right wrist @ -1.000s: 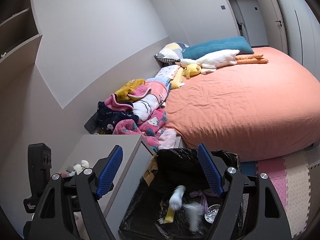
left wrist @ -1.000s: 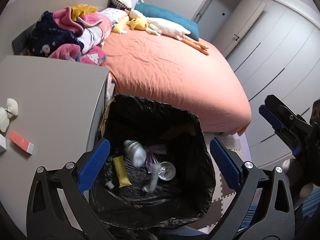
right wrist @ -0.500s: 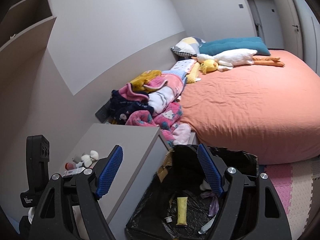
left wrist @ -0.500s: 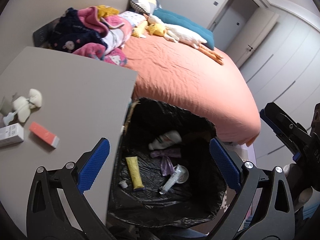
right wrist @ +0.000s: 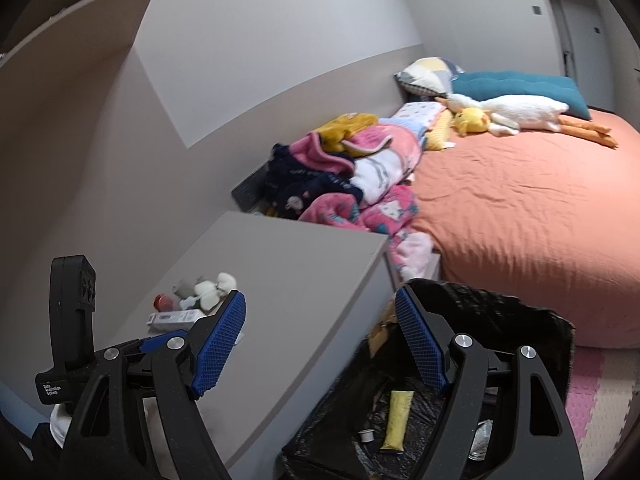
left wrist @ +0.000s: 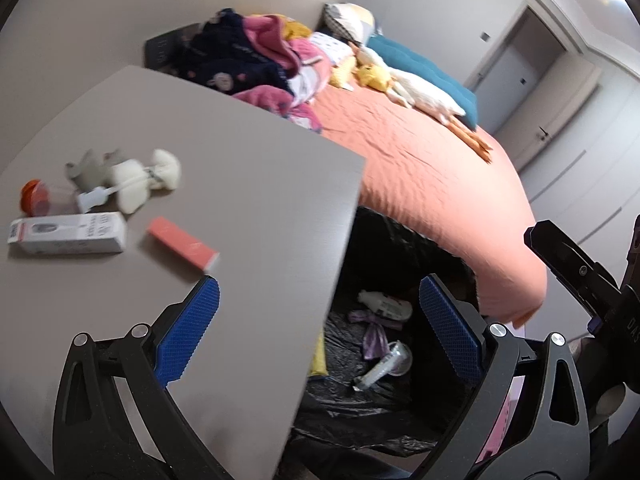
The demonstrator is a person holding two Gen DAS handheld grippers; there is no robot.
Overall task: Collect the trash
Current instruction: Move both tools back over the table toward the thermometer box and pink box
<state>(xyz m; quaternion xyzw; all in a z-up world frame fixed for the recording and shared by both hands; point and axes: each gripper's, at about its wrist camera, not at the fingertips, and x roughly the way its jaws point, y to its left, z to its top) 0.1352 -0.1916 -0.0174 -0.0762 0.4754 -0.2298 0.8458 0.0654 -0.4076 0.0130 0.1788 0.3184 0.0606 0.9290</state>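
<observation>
Left gripper (left wrist: 318, 330) and right gripper (right wrist: 320, 338): fingers spread, holding nothing. Black-lined trash bin (right wrist: 532, 320), beside the surface's (left wrist: 240, 184) right edge: holds yellow tube (right wrist: 396, 414), white bottle (left wrist: 386, 305), wrappers. Left on the surface's left side: pink box (left wrist: 182, 243), white carton (left wrist: 68, 234), orange-capped container (left wrist: 34, 198), white plush item (left wrist: 142, 178).

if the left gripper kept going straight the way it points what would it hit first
Probably the grey tabletop, near its right edge; the open left gripper straddles that edge, so a little further right it would drop into the trash bin.
</observation>
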